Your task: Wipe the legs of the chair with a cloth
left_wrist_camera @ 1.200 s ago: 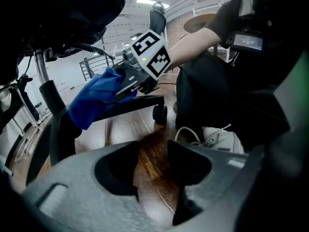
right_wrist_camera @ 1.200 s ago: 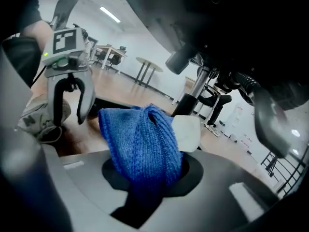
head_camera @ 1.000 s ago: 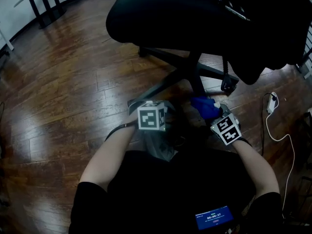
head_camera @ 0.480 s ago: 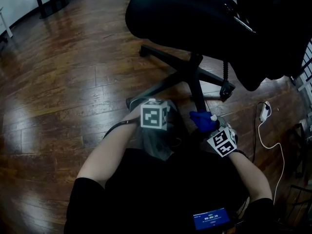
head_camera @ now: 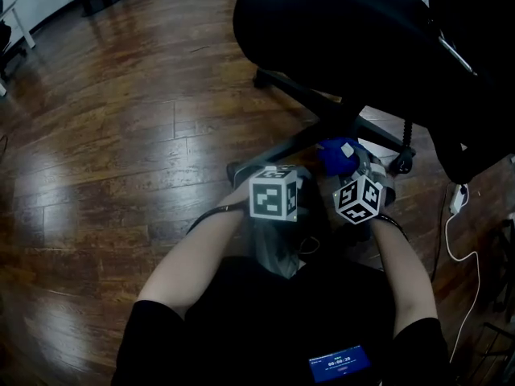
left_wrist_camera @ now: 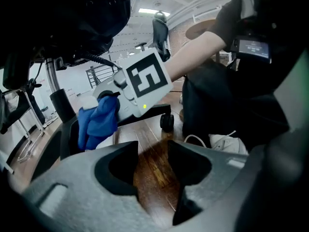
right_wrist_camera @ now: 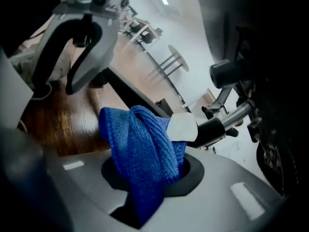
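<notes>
One chair [head_camera: 338, 30], one blue cloth [right_wrist_camera: 140, 149], two tongs: left tongs [left_wrist_camera: 152, 161], right tongs [right_wrist_camera: 147, 178].

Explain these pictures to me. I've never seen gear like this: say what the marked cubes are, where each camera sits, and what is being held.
There is no robot here. A person holds a gripper in each hand, and the marked cubes are part of them. One picture looks down from the person's head at an office chair on a wooden floor. The other two look along each gripper's jaws. The right gripper is clamped on a blue cloth, close to the chair's legs. The left gripper is open and empty.
</notes>
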`<state>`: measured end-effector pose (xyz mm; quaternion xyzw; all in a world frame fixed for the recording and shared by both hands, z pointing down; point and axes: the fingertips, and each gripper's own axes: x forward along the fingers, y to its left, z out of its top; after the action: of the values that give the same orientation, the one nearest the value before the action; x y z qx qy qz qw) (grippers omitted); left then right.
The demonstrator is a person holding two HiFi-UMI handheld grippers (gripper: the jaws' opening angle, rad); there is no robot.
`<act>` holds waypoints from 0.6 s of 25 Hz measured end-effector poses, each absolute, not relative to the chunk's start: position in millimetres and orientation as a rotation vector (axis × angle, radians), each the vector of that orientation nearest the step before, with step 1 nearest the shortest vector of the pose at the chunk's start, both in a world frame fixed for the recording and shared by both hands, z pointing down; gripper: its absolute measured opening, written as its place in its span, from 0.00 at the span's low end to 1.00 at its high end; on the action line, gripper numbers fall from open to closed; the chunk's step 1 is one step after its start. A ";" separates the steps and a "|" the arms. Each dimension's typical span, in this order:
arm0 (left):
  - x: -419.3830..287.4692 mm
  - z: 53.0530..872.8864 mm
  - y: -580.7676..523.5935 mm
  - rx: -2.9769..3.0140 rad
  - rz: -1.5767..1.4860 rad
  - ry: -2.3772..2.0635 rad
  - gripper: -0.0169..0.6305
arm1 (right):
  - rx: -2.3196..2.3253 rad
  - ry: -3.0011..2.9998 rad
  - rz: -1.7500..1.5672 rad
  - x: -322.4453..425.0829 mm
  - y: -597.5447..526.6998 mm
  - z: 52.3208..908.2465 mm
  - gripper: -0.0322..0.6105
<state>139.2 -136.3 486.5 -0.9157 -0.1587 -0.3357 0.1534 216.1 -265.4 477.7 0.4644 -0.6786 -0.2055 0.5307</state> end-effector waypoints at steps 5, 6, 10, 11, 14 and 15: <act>137.8 492.4 -132.1 -2.608 -0.996 -0.486 0.32 | 1.002 -1.583 -0.536 212.5 -260.6 486.6 0.18; 135.6 494.8 -132.0 -2.605 -1.013 -0.485 0.32 | 0.971 -1.578 -0.525 212.7 -254.5 489.7 0.18; 126.5 502.4 -123.7 -2.571 -1.080 -0.498 0.32 | 0.879 -1.592 -0.433 214.0 -214.5 503.9 0.18; 125.4 502.3 -122.1 -2.558 -1.093 -0.499 0.32 | 0.852 -1.595 -0.407 214.5 -200.5 508.0 0.18; 125.0 496.7 -120.2 -2.533 -1.104 -0.487 0.32 | 0.741 -1.591 -0.354 216.8 -148.3 524.1 0.18; 124.7 495.2 -118.2 -2.532 -1.103 -0.488 0.32 | 0.709 -1.596 -0.334 217.6 -130.0 529.2 0.18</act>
<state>124.7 -118.2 495.2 -0.8901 -0.1714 -0.3876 0.1676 217.6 -130.0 529.2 0.3098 -0.6970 -0.1457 0.6301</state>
